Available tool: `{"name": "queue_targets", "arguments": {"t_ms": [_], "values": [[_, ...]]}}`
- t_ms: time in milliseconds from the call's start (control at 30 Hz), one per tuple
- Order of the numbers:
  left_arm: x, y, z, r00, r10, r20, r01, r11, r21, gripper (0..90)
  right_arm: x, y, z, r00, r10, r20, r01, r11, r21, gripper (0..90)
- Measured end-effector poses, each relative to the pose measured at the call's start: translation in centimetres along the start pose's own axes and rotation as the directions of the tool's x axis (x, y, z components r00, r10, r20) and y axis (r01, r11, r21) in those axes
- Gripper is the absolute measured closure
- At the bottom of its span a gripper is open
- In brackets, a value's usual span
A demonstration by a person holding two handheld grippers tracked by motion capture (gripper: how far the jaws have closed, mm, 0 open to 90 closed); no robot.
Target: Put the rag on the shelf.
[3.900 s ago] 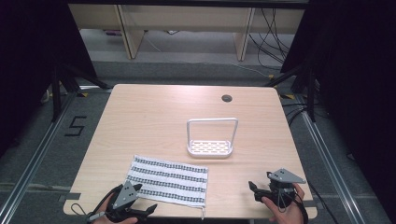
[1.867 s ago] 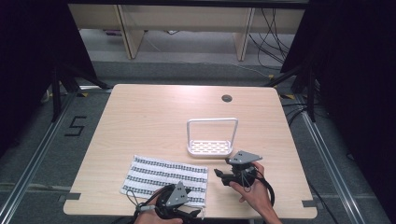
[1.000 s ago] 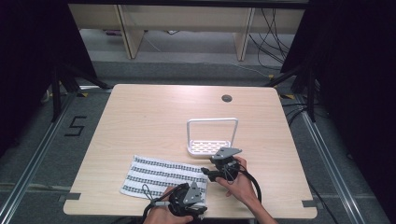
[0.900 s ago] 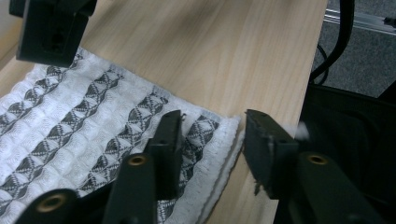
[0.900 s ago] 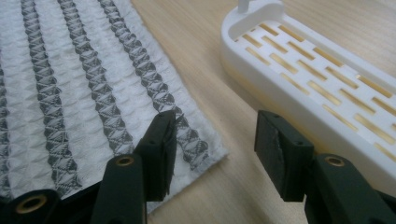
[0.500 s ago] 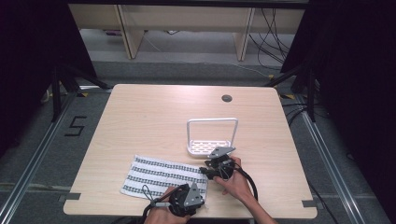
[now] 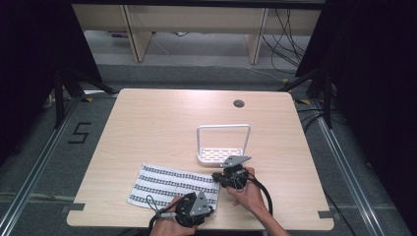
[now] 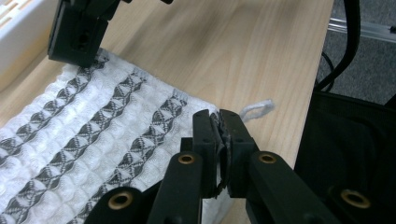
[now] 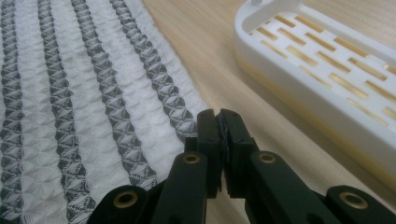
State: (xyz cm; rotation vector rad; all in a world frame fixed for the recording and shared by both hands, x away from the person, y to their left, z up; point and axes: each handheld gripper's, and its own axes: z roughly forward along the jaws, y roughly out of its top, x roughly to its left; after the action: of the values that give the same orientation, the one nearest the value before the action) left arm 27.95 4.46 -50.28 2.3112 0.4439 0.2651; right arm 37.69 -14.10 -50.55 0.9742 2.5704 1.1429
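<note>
While we look down from the high view, our left gripper and right gripper have just closed, each pinching a right-hand corner of the white, grey-striped woven cloth, low centre on the pale wooden counter, near the white slotted plastic rack.

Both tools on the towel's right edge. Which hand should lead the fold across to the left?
Probably either: the left tool is shut on the near right corner of the towel, the right tool on the far one, so likely both together.
</note>
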Motion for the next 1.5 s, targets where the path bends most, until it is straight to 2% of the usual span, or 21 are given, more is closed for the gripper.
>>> {"name": "queue_targets", "arguments": {"t_ms": [167, 200, 267, 400, 533, 600, 633, 733, 767, 800, 833, 867, 933, 1000, 1133, 1167, 1200, 1267, 1333, 1433, 1500], "values": [[0.1, 0.2, -1.0, 0.9999, -0.005, -0.012, 0.005, 0.9999, -0.013, 86.1, 0.2, 0.3, -0.6, 0.9997, 0.014, -0.022, -0.014, 1.0, -0.005, 88.7], [0.3, 0.3, -1.3, 0.9999, -0.001, -0.013, 0.001, 0.9996, -0.027, 86.1, 0.3, 0.4, -0.9, 0.9996, 0.008, -0.026, -0.008, 1.0, -0.026, 88.8], [0.4, 0.6, -2.2, 0.9998, -0.007, -0.017, 0.006, 0.9995, -0.031, 86.2, 0.4, 0.5, -1.2, 0.9994, 0.019, -0.028, -0.02, 0.999, -0.035, 88.8], [1.2, 0.8, -4.5, 0.999, -0.026, -0.035, 0.023, 0.996, -0.086, 86.3, 0.9, 1.6, -2.5, 0.9994, -0.004, -0.033, 0.001, 0.997, -0.082, 89.0], [1.3, 1.3, -6.5, 0.9964, -0.075, -0.04, 0.068, 0.9877, -0.141, 86.4, 1.5, 2.8, -3.6, 0.9986, -0.024, -0.046, 0.018, 0.993, -0.119, 89.1], [1.7, 1.6, -7.6, 0.9971, -0.056, -0.052, 0.048, 0.9892, -0.138, 86.4, 1.7, 3.5, -4.1, 0.998, -0.027, -0.056, 0.019, 0.99, -0.142, 89.1], [1.6, 1.7, -7.9, 0.9956, -0.081, -0.049, 0.071, 0.9823, -0.173, 86.4, 2.0, 3.8, -4.3, 0.9976, -0.019, -0.067, 0.009, 0.988, -0.152, 89.2], [1.9, 1.8, -9.0, 0.9945, -0.084, -0.062, 0.072, 0.9804, -0.183, 86.5, 2.3, 4.5, -4.9, 0.996, -0.057, -0.069, 0.044, 0.983, -0.177, 89.2], [2.3, 2.0, -10.0, 0.9935, -0.085, -0.075, 0.069, 0.9783, -0.196, 86.4, 2.8, 5.2, -5.4, 0.9952, -0.051, -0.083, 0.035, 0.982, -0.187, 89.2], [2.3, 2.0, -10.0, 0.9935, -0.085, -0.075, 0.069, 0.9783, -0.196, 86.5, 3.1, 5.5, -5.8, 0.9951, -0.047, -0.087, 0.03, 0.982, -0.186, 89.2], [2.5, 2.1, -10.6, 0.9932, -0.087, -0.077, 0.07, 0.9767, -0.203, 86.4, 3.2, 5.9, -6.0, 0.994, -0.066, -0.087, 0.048, 0.981, -0.189, 89.2], [2.8, 2.3, -11.6, 0.9915, -0.101, -0.082, 0.08, 0.9692, -0.233, 86.5, 3.5, 6.3, -6.3, 0.9941, -0.07, -0.083, 0.054, 0.98, -0.19, 89.2], [3.0, 2.4, -12.1, 0.9912, -0.103, -0.083, 0.08, 0.9674, -0.24, 86.4, 3.5, 6.7, -6.5, 0.9925, -0.097, -0.074, 0.081, 0.977, -0.2, 89.2], [3.4, 2.9, -13.7, 0.99, -0.103, -0.097, 0.074, 0.9613, -0.265, 86.4, 3.9, 7.7, -7.3, 0.9916, -0.098, -0.084, 0.078, 0.974, -0.215, 89.2], [3.7, 3.7, -15.7, 0.9864, -0.096, -0.134, 0.054, 0.9573, -0.284, 86.5, 4.1, 8.7, -8.6, 0.9883, -0.082, -0.128, 0.051, 0.972, -0.231, 89.3], [3.7, 4.5, -17.1, 0.9865, -0.085, -0.14, 0.038, 0.9509, -0.307, 86.5, 4.5, 9.7, -10.0, 0.9862, -0.099, -0.133, 0.062, 0.964, -0.257, 89.3], [3.7, 4.5, -17.1, 0.9865, -0.085, -0.14, 0.038, 0.9509, -0.307, 86.5, 4.7, 10.2, -10.7, 0.9853, -0.127, -0.114, 0.092, 0.957, -0.274, 89.3], [3.7, 5.8, -18.9, 0.9812, -0.054, -0.186, -0.009, 0.9473, -0.32, 86.5, 5.0, 11.2, -12.3, 0.9842, -0.156, -0.083, 0.126, 0.948, -0.292, 89.3], [3.8, 6.2, -19.3, 0.979, -0.047, -0.198, -0.019, 0.9468, -0.321, 86.5, 5.3, 11.6, -13.1, 0.9866, -0.147, -0.07, 0.121, 0.95, -0.286, 89.3], [4.2, 7.2, -20.2, 0.978, -0.049, -0.203, -0.025, 0.9372, -0.348, 86.5, 5.3, 12.5, -14.9, 0.983, -0.179, -0.04, 0.158, 0.938, -0.31, 89.4], [4.5, 7.9, -20.6, 0.9769, -0.049, -0.208, -0.033, 0.9282, -0.371, 86.6, 5.1, 12.8, -16.2, 0.9842, -0.175, -0.026, 0.158, 0.932, -0.328, 89.4]]}}
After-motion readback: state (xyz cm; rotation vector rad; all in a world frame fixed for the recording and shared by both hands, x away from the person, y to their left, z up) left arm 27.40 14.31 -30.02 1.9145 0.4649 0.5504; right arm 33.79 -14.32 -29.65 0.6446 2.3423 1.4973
